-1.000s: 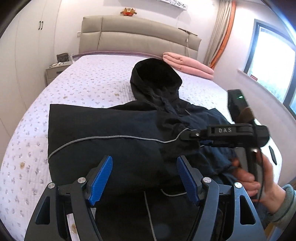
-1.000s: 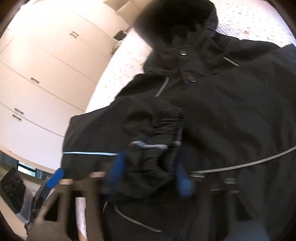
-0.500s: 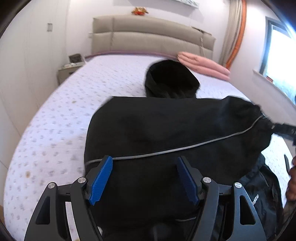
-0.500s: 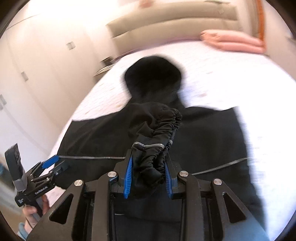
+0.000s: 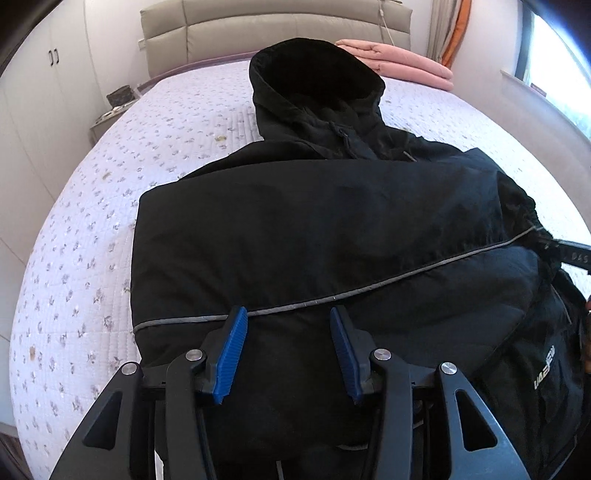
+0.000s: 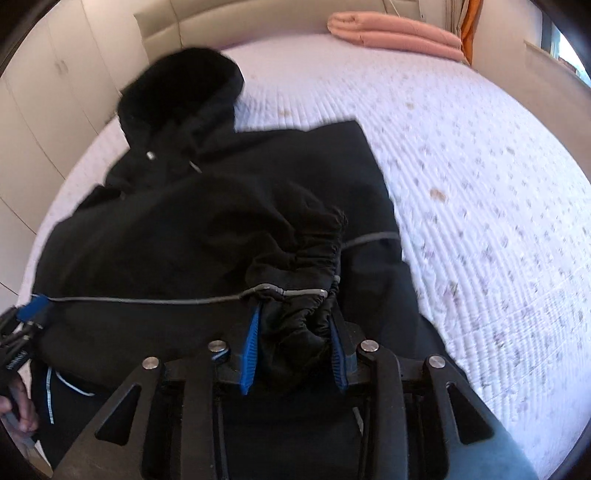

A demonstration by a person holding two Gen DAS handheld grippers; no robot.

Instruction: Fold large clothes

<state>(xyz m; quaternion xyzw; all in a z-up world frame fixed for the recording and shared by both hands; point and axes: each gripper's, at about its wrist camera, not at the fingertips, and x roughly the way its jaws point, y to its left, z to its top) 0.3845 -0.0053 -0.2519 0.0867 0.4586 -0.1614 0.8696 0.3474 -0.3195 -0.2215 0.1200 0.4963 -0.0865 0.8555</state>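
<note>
**Two grippers at a black hooded jacket on a bed**

One black jacket [image 5: 314, 229] is spread across the centre of the floral bedspread [image 5: 92, 229], hood [image 5: 314, 70] toward the headboard [image 5: 273, 26] at the top of the frame. The left gripper [image 5: 288, 350] is seen at lower centre, its blue fingers [image 5: 231, 354] closing over the jacket's lower fabric; a grip cannot be told. The right gripper [image 6: 295, 350] is clamped narrowly on the gathered sleeve cuff [image 6: 303, 295]. A folded pink blanket [image 6: 395, 35] lies at upper right.
</note>
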